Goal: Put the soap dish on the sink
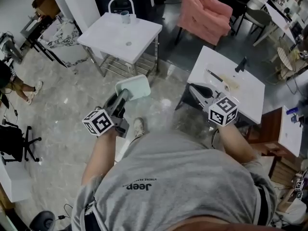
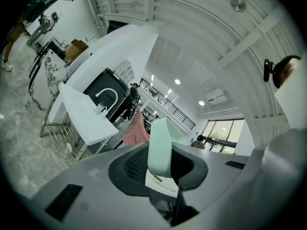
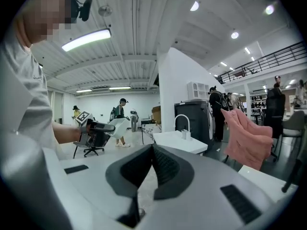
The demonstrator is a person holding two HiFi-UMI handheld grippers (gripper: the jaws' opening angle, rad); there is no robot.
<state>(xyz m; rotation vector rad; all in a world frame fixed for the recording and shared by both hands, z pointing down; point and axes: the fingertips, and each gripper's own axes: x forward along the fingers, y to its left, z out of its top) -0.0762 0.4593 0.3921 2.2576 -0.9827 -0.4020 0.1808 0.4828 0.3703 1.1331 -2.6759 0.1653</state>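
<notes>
head view: left gripper [image 1: 127,95] clamps smooth mint soap dish [image 1: 135,86]; right gripper's [image 1: 192,86] jaws together.

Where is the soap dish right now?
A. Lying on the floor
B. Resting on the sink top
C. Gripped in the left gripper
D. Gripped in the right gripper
C: the pale green soap dish stands clamped between the jaws of the left gripper, carried above the floor and well apart from the white sink ahead.
</notes>
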